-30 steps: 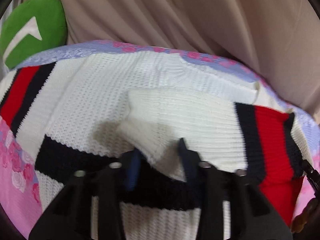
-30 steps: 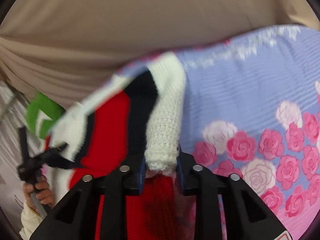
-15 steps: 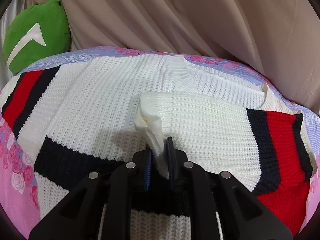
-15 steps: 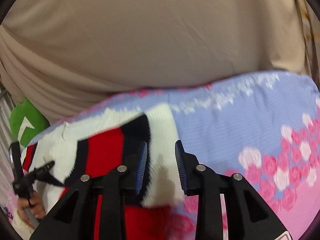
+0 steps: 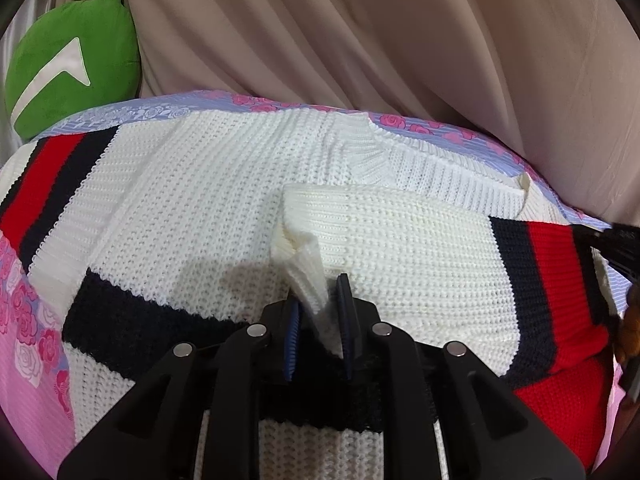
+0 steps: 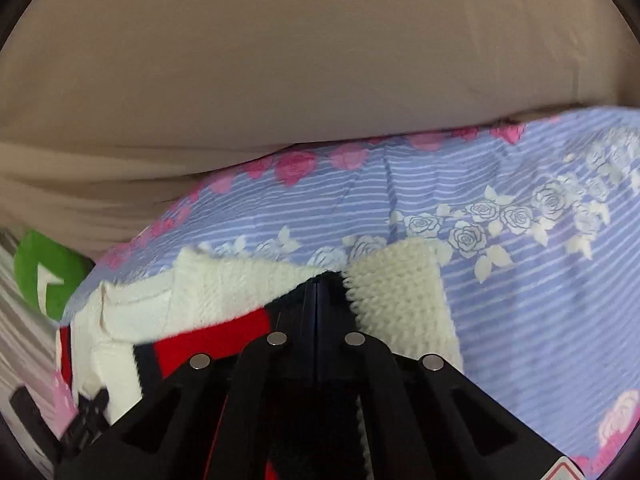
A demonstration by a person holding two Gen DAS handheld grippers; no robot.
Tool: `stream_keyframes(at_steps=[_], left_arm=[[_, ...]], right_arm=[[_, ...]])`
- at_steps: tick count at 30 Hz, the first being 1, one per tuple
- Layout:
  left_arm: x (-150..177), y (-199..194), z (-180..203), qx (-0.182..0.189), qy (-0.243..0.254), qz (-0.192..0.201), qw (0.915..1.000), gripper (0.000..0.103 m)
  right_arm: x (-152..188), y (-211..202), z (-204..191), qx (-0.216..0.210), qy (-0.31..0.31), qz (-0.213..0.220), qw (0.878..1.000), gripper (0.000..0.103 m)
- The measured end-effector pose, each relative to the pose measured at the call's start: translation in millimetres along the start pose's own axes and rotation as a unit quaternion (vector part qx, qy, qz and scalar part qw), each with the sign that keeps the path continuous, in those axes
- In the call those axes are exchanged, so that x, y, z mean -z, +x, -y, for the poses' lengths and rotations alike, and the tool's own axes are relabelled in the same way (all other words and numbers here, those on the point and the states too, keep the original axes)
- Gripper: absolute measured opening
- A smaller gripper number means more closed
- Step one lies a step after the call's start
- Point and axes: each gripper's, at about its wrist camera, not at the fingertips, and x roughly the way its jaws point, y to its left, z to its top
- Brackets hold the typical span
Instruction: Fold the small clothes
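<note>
While right tool (image 6: 316, 300) seems empty, left tool (image 5: 318, 320) pinches cuff (image 5: 308, 276).

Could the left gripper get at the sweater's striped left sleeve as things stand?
Probably not straight away: the left gripper is clamped on the cuff of the folded-over sleeve. Nothing lies across the striped sleeve on the sweater, so the path looks free once it lets go.

Count: 1 knit sweater (image 5: 224, 208), white with red and navy stripes. 1 floral bedsheet (image 6: 520, 280) under it. 1 green cushion (image 5: 72, 64). 1 beige curtain (image 5: 360, 32). 2 grippers: left gripper (image 5: 318, 316), right gripper (image 6: 316, 300).
</note>
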Motion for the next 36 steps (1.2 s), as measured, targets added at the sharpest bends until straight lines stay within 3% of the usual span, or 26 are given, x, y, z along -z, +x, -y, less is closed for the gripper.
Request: stream_keyframes(at_steps=[4, 6, 8, 11, 13, 15, 16, 18, 19, 20, 21, 27, 30, 32, 34, 36], left_arm=[[0, 0, 0, 0.002, -0.001, 0.000, 1.0000, 0.016], [0, 0, 1, -0.003, 0.002, 0.001, 1.0000, 0.016], [1, 0, 3, -0.007, 0.006, 0.002, 1.0000, 0.017], [2, 0, 3, -0.010, 0.004, 0.003, 0.9999, 0.018], [2, 0, 3, -0.012, 0.003, 0.004, 0.9999, 0.019], [2, 0, 3, -0.013, 0.003, 0.004, 0.9999, 0.020], [2, 0, 3, -0.014, 0.002, 0.005, 0.9999, 0.020], [3, -2, 0, -0.007, -0.005, 0.008, 0.9999, 0.023], [3, -4, -4, 0.000, -0.016, 0.012, 0.9998, 0.031], [4, -9, -11, 0.001, -0.032, 0.019, 0.9993, 0.049], [6, -14, -19, -0.003, -0.050, 0.026, 0.9984, 0.055], [21, -67, -101, -0.044, -0.112, 0.051, 0.9914, 0.063], [11, -95, -164, -0.082, -0.152, 0.068, 0.9826, 0.074], [-4, -106, -213, -0.123, -0.183, 0.073, 0.9726, 0.085], [-18, -107, -266, -0.165, -0.224, 0.064, 0.9584, 0.085], [-30, -104, -313, -0.180, -0.263, 0.056, 0.9462, 0.084]], right_arm=[[57, -64, -5, 0.000, -0.055, 0.042, 0.998, 0.006], [85, -71, 7, 0.020, -0.073, 0.022, 0.997, 0.008], [103, -58, 23, 0.051, -0.088, -0.004, 0.995, 0.000], [104, -81, 30, 0.024, -0.048, 0.015, 0.998, 0.000], [105, -95, 21, 0.017, -0.058, 0.041, 0.997, 0.002], [107, -83, 22, 0.040, -0.067, 0.021, 0.997, 0.004], [109, -69, 24, 0.057, -0.068, 0.005, 0.996, 0.000], [112, -68, 24, 0.055, -0.070, 0.024, 0.996, 0.000], [112, -73, 24, 0.056, -0.066, 0.030, 0.996, 0.000], [116, -75, 26, 0.048, -0.055, 0.035, 0.997, 0.000], [119, -77, 28, 0.045, -0.048, 0.040, 0.997, 0.000], [120, -86, 33, 0.031, -0.032, 0.052, 0.998, 0.001], [124, -83, 18, 0.048, -0.047, 0.053, 0.996, 0.001], [125, -81, 18, 0.048, -0.046, 0.053, 0.996, 0.001], [124, -78, 17, 0.048, -0.046, 0.053, 0.996, 0.001], [125, -79, 18, 0.049, -0.046, 0.053, 0.996, 0.001]])
